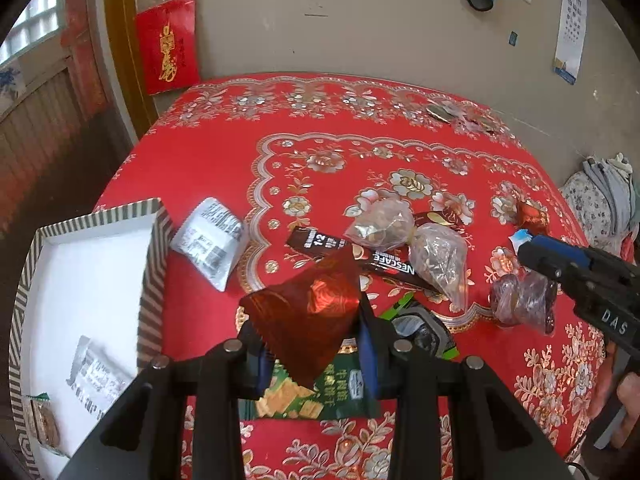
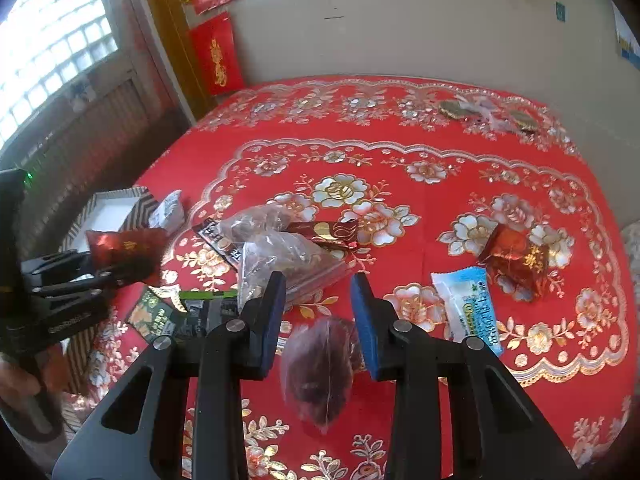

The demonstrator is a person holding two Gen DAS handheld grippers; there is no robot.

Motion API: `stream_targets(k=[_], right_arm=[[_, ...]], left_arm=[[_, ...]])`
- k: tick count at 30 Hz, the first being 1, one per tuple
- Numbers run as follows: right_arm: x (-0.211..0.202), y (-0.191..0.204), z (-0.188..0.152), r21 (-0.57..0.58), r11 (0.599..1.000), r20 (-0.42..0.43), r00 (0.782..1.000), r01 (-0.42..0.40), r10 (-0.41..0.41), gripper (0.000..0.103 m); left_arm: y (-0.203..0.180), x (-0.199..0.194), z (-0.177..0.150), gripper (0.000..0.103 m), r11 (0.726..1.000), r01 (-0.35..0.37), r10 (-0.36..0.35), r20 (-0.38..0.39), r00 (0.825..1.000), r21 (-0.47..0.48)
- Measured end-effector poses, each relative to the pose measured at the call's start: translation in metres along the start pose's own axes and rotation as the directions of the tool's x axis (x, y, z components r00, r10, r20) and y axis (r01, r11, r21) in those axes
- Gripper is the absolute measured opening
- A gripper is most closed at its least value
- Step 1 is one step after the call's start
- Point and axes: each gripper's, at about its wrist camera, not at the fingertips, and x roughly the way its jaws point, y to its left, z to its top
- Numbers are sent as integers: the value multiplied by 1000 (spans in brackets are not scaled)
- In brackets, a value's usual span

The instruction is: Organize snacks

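My left gripper (image 1: 312, 332) is shut on a red foil snack packet (image 1: 308, 312) and holds it above the table, right of the striped box (image 1: 154, 280); it also shows in the right wrist view (image 2: 120, 250). The box holds a silver packet (image 1: 100, 376) and a biscuit pack (image 1: 42, 424). My right gripper (image 2: 320, 312) is open, its jaws either side of a clear bag of dark red dates (image 2: 320, 368) on the table. Loose snacks lie mid-table: a Nescafe stick (image 1: 360, 260), two clear nut bags (image 1: 416, 240), a green biscuit pack (image 1: 320, 392).
A silver packet (image 1: 212, 240) lies beside the box. A second red foil packet (image 2: 516, 260) and a white-blue packet (image 2: 468, 304) lie to the right. Small items (image 2: 480, 114) sit at the far edge by the wall. Red floral tablecloth (image 2: 400, 152) covers the table.
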Motion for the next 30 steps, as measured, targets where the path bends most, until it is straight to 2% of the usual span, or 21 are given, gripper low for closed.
stream_targets(k=[4,6,9,11,17,20,23,26,28,30], right_arm=[[-2,-13,-9,68,997,-30,999,-37,39,36],[2,-19,-15,81,996,-61,998,-30,35,50],[11,-26,-25,91,996,-120,993,6,5,51],[7,-25,-32,92,995,-116,993,-24,35,51],[-13,-29,-48,83,997,-105,994,-7,16,51],[-22,-37,-51,121,993,-89,996,8,2,64],[-27,-37,-53,78,997,-90,996,17,-10,65],[-26,-36,-59,0,998,-157,986,59,-58,71],[-25,-38,-66,11,998,-177,983,59,-56,71],[-27,-39,-69,37,998,-157,987,44,-38,71]], left_arm=[[4,-2,-6,37,1000,2,-2,0,1000,3],[4,-1,-7,37,1000,12,-12,-4,1000,-1],[2,0,-9,37,1000,26,-26,-6,1000,-3],[2,-1,-11,37,999,32,-32,-6,999,-1],[4,-3,-12,37,1000,31,-31,0,1000,-4],[3,-3,-12,37,999,39,-39,1,999,-6],[2,-4,-14,37,999,43,-43,-1,999,0],[3,-6,-14,37,999,45,-45,4,999,-2],[4,-6,-14,37,999,51,-51,7,999,-11],[3,-5,-14,37,998,54,-54,7,999,-14]])
